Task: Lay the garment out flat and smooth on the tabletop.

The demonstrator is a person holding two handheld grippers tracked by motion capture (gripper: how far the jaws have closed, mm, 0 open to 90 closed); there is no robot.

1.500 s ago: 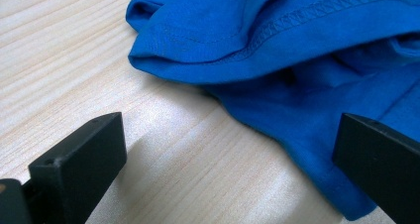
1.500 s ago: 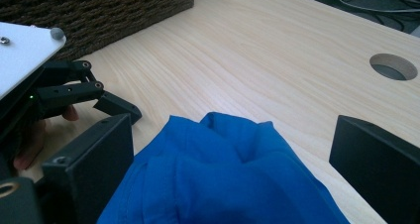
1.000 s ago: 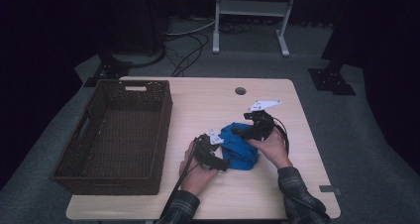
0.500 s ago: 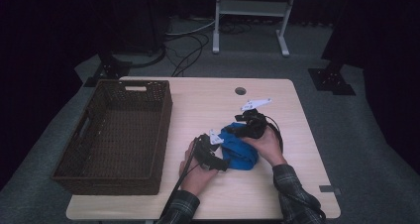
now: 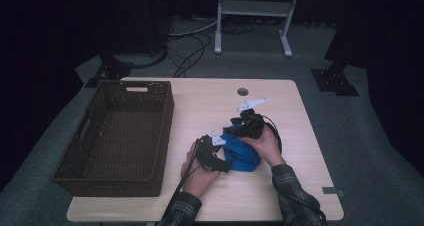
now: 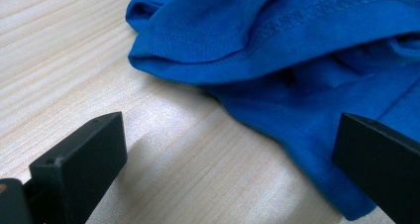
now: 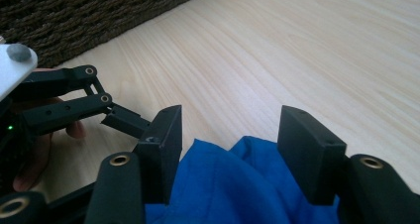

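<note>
On the pale wooden surface (image 5: 280, 106), beside a woven basket (image 5: 120, 131), my left tongs (image 6: 228, 159) gape at the crumpled blue cloth (image 5: 242, 153) while my right tongs (image 7: 229, 149), just closing, straddle a fold unclamped.

Room dark; light falls mostly on the table (image 5: 210, 101), a pale wood-grain top with rounded corners and a round cable hole (image 5: 243, 91) near its far edge. Floor is grey carpet (image 5: 345, 136). Beyond the far edge: a light metal stand (image 5: 252, 8) on two legs, and black cables (image 5: 192, 41) looping across the carpet. Black flat foot plate (image 5: 334, 81) at right, another dark base (image 5: 112, 68) at left. Backdrop black, walls not discernible
</note>
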